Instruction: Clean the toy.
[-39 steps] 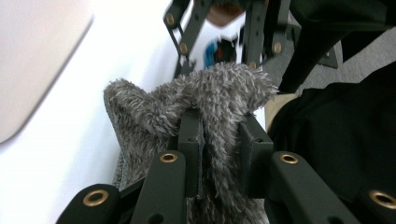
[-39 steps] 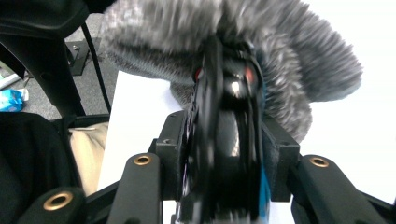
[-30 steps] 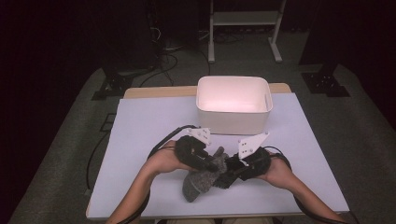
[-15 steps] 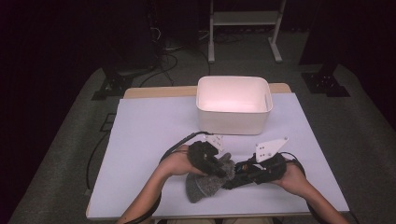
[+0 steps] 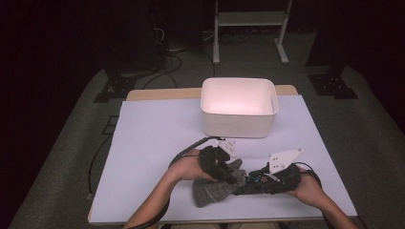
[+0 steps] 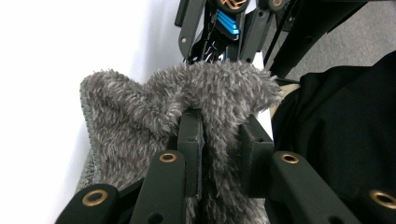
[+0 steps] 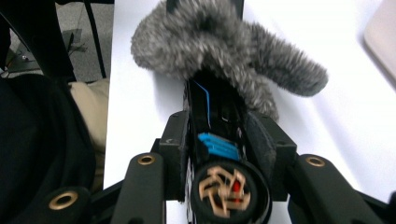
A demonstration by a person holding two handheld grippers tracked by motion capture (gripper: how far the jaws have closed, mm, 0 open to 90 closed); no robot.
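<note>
A: Where's the fuzzy grey cover (image 5: pixel 212 190)?

B: At the worktop's (image 5: pixel 153 138) six o'clock edge, soft and limp. Left tool (image 6: pixel 219 140) pinches its cuff (good hold); right tool (image 7: pixel 219 140) apparently clamps the black device (image 7: pixel 219 154) inside.

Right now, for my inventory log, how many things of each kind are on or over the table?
White bin: 1
Grey furry cover: 1
Black device with blue part: 1
Hand-held gripper: 2
Total: 5

Left claw (image 5: pixel 224 168) and right claw (image 5: pixel 248 183): black frames, brass-ringed screw holes, black trailing cables, grey triangular top plates. Forearms bare, unsleeved.
</note>
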